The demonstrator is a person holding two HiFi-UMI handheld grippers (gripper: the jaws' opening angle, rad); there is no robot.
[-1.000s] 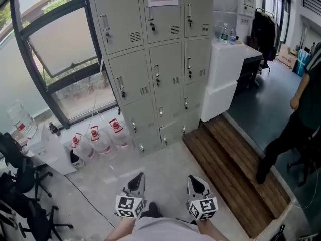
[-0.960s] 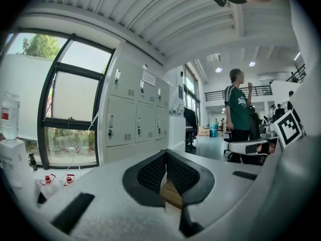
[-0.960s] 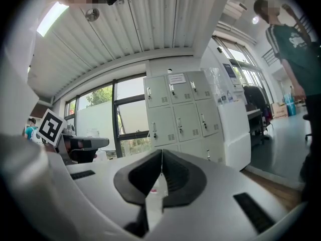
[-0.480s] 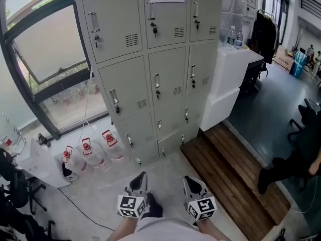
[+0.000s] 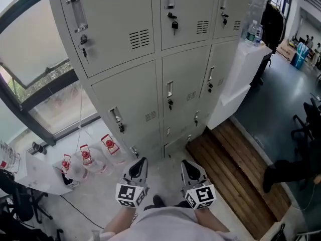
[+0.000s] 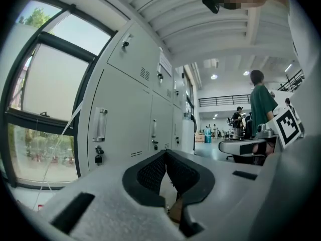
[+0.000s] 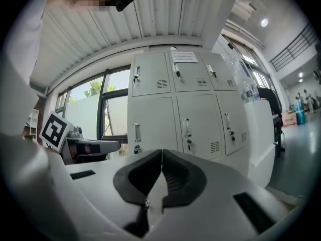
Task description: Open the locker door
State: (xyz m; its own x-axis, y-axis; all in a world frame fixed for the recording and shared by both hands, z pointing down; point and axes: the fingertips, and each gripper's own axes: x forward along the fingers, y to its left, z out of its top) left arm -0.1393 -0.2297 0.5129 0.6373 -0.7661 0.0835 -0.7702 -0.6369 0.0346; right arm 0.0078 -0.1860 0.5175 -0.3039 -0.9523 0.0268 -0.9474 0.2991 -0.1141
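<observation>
A grey bank of lockers (image 5: 150, 64) fills the upper head view, with several doors, each carrying a vertical handle and a key lock. The middle-row centre door (image 5: 183, 84) has its handle (image 5: 170, 90) straight ahead of me. All doors look shut. My left gripper (image 5: 138, 167) and right gripper (image 5: 188, 168) are held low, side by side, well short of the lockers. Both are shut with nothing between the pads. The lockers stand ahead in the left gripper view (image 6: 125, 129) and in the right gripper view (image 7: 185, 119), beyond the closed left gripper (image 6: 165, 152) and right gripper (image 7: 161, 150).
Water jugs with red caps (image 5: 83, 157) stand on the floor left of the lockers, below a large window (image 5: 30, 59). A white cabinet (image 5: 235, 79) with bottles adjoins the lockers on the right. A wooden platform (image 5: 235, 169) and a person's legs (image 5: 286, 170) are at the right.
The view has closed in on the lockers, which now look much larger. Both grippers stay low, together and shut. The person at the right has moved toward the frame edge.
</observation>
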